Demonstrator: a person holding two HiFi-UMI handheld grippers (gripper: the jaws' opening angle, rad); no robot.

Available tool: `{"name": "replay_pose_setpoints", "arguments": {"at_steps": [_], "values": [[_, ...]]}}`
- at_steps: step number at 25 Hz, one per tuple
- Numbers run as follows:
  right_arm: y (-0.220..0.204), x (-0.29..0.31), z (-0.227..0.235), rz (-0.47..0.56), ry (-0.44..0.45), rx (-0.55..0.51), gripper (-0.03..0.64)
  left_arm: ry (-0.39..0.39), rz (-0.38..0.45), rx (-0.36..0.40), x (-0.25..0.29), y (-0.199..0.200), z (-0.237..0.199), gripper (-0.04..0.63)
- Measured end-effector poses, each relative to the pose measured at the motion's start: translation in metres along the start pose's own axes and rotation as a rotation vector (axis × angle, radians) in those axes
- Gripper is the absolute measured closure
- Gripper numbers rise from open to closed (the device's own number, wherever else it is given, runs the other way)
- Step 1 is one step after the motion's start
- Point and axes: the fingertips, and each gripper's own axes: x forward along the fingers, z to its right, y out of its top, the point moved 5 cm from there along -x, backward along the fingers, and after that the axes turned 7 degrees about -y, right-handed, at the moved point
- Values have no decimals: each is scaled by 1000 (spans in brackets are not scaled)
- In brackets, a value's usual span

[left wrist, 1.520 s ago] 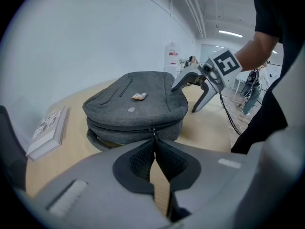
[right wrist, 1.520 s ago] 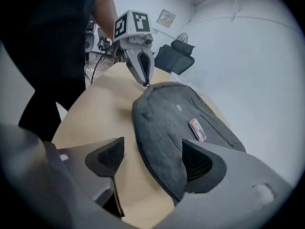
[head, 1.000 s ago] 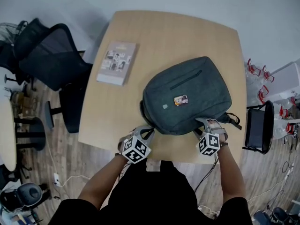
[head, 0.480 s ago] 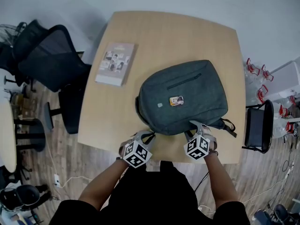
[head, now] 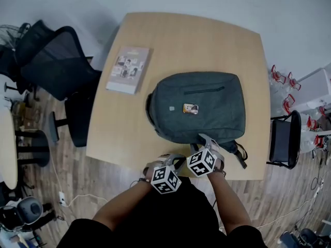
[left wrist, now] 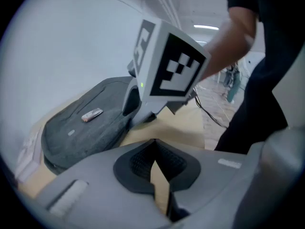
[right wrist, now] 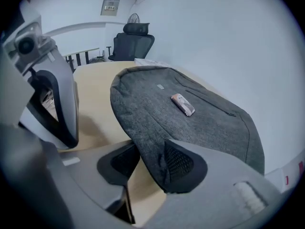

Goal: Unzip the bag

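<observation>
Wooden table (head: 181, 35), grey backpack (head: 199, 112) central, booklet (head: 129, 68) well apart, black chair (head: 57, 66) alongside

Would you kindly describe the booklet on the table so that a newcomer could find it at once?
In the head view, find the light wooden table. A grey backpack fills its middle; between that and the black office chair lies the booklet. It is the only flat, pale rectangle there, its cover printed with small pictures.
</observation>
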Motion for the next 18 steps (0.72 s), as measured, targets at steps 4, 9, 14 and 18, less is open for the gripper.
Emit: {"name": "replay_pose_setpoints", "arguments": {"at_steps": [4, 9, 14, 18], "values": [[1, 0, -2, 21, -20, -5, 451, 72, 33, -131, -14, -14, -23, 577], [0, -5, -3, 77, -31, -38, 451, 164, 43, -189, -37, -33, -50, 577], [2, -15, -5, 108, 5, -62, 424, 212, 84, -214, -47, -35, -60, 575], [18, -43, -16, 231, 125, -79, 337, 247, 122, -213, -57, -33, -65, 575]]}}
